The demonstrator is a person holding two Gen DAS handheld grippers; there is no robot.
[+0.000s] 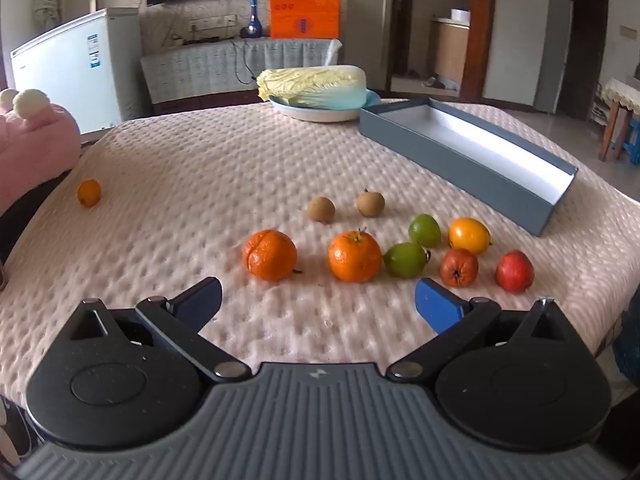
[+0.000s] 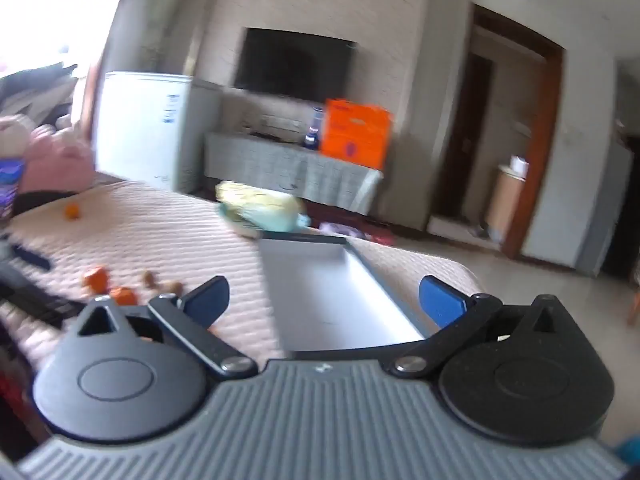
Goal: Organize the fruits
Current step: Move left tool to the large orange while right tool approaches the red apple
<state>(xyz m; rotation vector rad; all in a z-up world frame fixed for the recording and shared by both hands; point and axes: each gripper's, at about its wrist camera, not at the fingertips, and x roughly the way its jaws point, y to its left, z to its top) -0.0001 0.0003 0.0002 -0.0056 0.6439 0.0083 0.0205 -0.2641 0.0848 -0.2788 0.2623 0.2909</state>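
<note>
**Fruit spread out, both grippers wide and empty**

Left wrist view: left gripper (image 1: 319, 300) spread wide, nothing between the blue pads, hovering over the pale quilted table (image 1: 180, 184) near its near edge. Just ahead, two round orange tangerines (image 1: 270, 255) side by side. Right of those, two small green fruits (image 1: 405, 260), one yellow-orange fruit (image 1: 469, 235), one wrinkled red-orange fruit (image 1: 459, 267) and one red fruit (image 1: 514, 271), clustered close. Behind the tangerines, two small brown round fruits (image 1: 321, 209), slightly apart. Alone near the left edge, a small orange kumquat (image 1: 89, 193). Toward the far right, a long grey open box with a white inside (image 1: 460, 160), empty, lying at an angle. At the far edge, a pale napa cabbage (image 1: 314, 85) on a light blue plate (image 1: 370, 101).

Right wrist view, blurred: right gripper (image 2: 324, 300) equally wide, holding nothing, poised above the near end of the grey box (image 2: 320, 280). Orange and brown fruits smeared off to the left; cabbage beyond the box.
</note>
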